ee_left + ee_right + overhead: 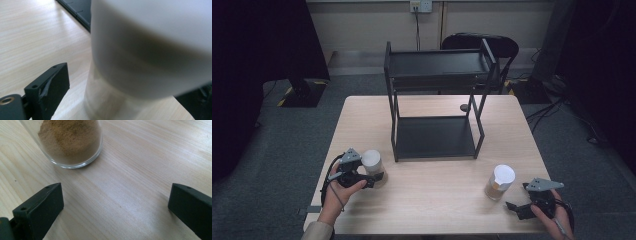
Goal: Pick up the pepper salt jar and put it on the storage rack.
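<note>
A white-lidded jar (373,163) stands on the table's near left. My left gripper (373,173) reaches around it from the left. In the left gripper view the jar (150,50) sits between the jaws of my left gripper (130,85), with a strip of table showing between the left fingertip (50,87) and the glass. At the near right stands a second jar (500,181), white-lidded and holding brown powder. My right gripper (519,196) rests just right of it, open and empty. In the right gripper view that jar (72,142) is ahead and to the left of my right gripper (115,195).
A black two-tier rack (434,100) stands at the middle back of the wooden table (437,200), both shelves bare. A small dark round object (463,107) lies by its right legs. A black chair (482,42) is behind the table.
</note>
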`<state>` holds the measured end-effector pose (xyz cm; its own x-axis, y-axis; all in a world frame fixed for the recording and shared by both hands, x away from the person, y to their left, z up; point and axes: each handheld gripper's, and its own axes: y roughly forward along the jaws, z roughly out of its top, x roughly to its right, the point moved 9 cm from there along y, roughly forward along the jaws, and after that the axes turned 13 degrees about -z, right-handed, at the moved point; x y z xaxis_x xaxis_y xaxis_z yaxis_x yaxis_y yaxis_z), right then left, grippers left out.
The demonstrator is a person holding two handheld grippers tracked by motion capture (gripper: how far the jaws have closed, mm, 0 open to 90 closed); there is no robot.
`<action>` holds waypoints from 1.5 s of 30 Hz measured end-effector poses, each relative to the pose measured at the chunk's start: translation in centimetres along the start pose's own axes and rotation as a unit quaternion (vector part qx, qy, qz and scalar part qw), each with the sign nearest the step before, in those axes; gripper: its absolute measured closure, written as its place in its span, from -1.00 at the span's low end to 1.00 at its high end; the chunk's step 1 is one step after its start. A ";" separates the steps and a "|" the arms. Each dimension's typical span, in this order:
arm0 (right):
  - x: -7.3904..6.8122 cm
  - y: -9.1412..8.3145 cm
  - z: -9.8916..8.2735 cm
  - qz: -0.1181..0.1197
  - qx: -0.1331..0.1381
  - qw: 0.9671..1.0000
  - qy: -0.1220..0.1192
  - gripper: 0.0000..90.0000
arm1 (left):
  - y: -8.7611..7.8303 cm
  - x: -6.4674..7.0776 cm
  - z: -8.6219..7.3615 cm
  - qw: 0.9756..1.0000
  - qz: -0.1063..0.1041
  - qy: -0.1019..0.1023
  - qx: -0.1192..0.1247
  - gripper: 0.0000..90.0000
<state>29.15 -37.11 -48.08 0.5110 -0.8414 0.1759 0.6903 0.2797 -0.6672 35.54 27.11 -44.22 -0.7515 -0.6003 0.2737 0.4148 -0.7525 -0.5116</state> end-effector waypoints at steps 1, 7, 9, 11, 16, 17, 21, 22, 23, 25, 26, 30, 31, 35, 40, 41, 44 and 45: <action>0.0 0.0 0.0 0.000 0.000 1.000 0.000 -1.00 | 0.1 0.0 0.1 1.000 -0.004 0.002 0.002 -0.85; 0.0 0.0 0.0 0.000 0.000 1.000 0.000 -1.00 | 0.7 0.0 0.5 1.000 -0.013 0.001 0.007 -0.74; 0.0 0.0 0.0 0.000 0.000 1.000 0.000 -1.00 | 0.7 -0.1 0.6 1.000 -0.016 0.003 0.008 -0.70; 0.0 0.0 0.0 0.000 0.000 1.000 0.000 -1.00 | 0.8 -0.1 0.6 1.000 -0.014 0.005 0.010 -0.65; 0.0 0.0 0.0 0.000 0.000 1.000 0.000 -1.00 | 1.0 -0.1 0.8 1.000 -0.018 0.013 0.014 -0.50; 0.0 0.0 0.0 0.000 0.000 1.000 0.000 -1.00 | 1.0 -0.1 0.8 1.000 -0.018 0.013 0.014 -0.46; 0.0 0.0 0.0 0.000 0.000 1.000 0.000 -1.00 | 1.1 0.0 1.2 0.999 -0.019 0.030 0.009 -0.38; 0.0 0.0 0.0 0.000 0.000 1.000 0.000 -1.00 | 1.1 0.0 1.2 0.999 -0.016 0.036 0.006 -0.36; 0.0 0.0 0.0 0.000 0.000 1.000 0.000 -1.00 | 1.1 0.1 1.2 0.999 -0.012 0.043 0.003 -0.33; 0.0 0.0 0.0 0.000 0.000 1.000 0.000 -1.00 | 1.0 0.1 1.2 0.999 -0.009 0.052 0.000 -0.26; 0.0 0.0 0.0 0.000 0.000 1.000 0.000 -1.00 | 1.0 0.1 1.2 0.998 -0.007 0.057 -0.001 -0.25; 0.0 0.0 0.0 0.000 0.000 1.000 0.000 -1.00 | 1.1 0.5 1.2 0.998 -0.003 0.070 -0.004 -0.24; 0.0 0.0 0.0 0.000 0.000 1.000 0.000 -1.00 | 1.1 0.5 1.2 0.998 -0.003 0.070 -0.004 -0.23; 0.0 0.0 0.0 0.000 0.000 1.000 0.000 -1.00 | 1.0 0.6 1.3 0.998 -0.009 0.069 -0.003 -0.23; 0.0 0.0 0.0 0.000 0.000 1.000 0.000 -1.00 | 0.9 0.9 1.5 0.998 -0.024 0.064 -0.002 -0.23; 0.0 0.0 0.0 0.000 0.000 1.000 0.000 -1.00 | 0.9 0.9 1.6 0.998 -0.028 0.064 -0.004 -0.23; 0.0 0.0 0.0 0.000 0.000 1.000 0.000 -1.00 | 1.0 1.2 2.0 0.997 -0.038 0.060 -0.012 -0.22; 0.0 0.0 0.0 0.000 0.000 1.000 0.000 -1.00 | 1.0 1.2 2.0 0.997 -0.038 0.060 -0.012 -0.22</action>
<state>29.15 -37.11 -48.07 0.5109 -0.8415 0.1757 0.6902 0.2797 -0.6674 36.09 25.10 -42.75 -0.8369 -0.5040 0.2133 0.3433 -0.7870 -0.5126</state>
